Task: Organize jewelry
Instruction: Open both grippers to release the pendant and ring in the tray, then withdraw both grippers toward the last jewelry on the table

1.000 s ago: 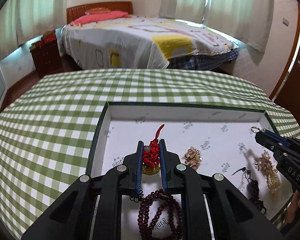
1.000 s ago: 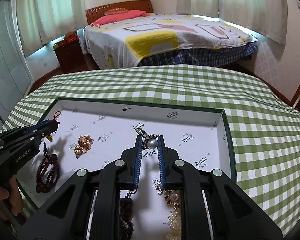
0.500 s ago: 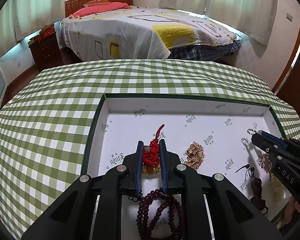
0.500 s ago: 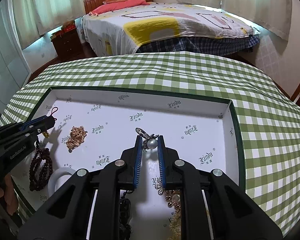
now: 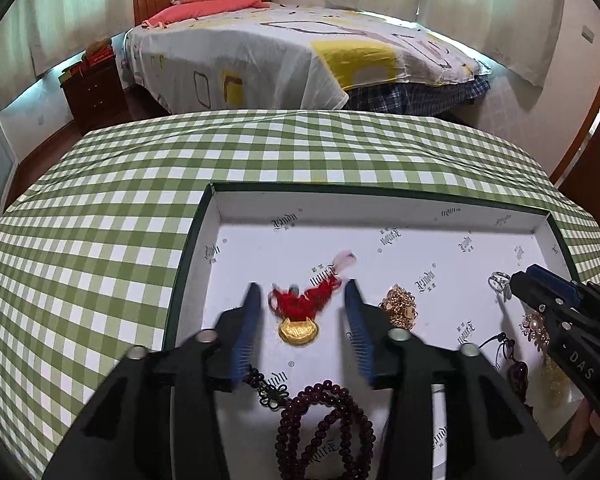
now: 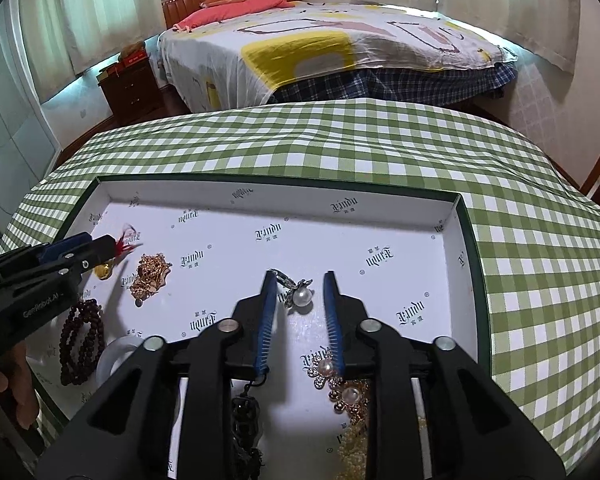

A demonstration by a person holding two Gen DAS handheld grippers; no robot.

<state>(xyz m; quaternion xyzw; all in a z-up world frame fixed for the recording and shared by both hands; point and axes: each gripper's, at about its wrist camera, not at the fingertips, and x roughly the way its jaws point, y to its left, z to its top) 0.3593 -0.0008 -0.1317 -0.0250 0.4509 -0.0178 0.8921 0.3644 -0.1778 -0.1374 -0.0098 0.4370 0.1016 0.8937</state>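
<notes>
Left gripper has its jaws spread wide, gripping nothing; the red knot charm with the gold ingot lies on the tray floor between them, blurry in the left wrist view. Only that view shows the dark bead bracelet right below the jaws. The right wrist view shows the right gripper with jaws also wide apart, the pearl earring lying loose between them, closer to the left jaw, plus a pearl brooch under the right jaw. Gold chain pile sits between the two grippers. Beyond both jaws the white tray is bare up to its far wall; past that, checkered bench.
</notes>
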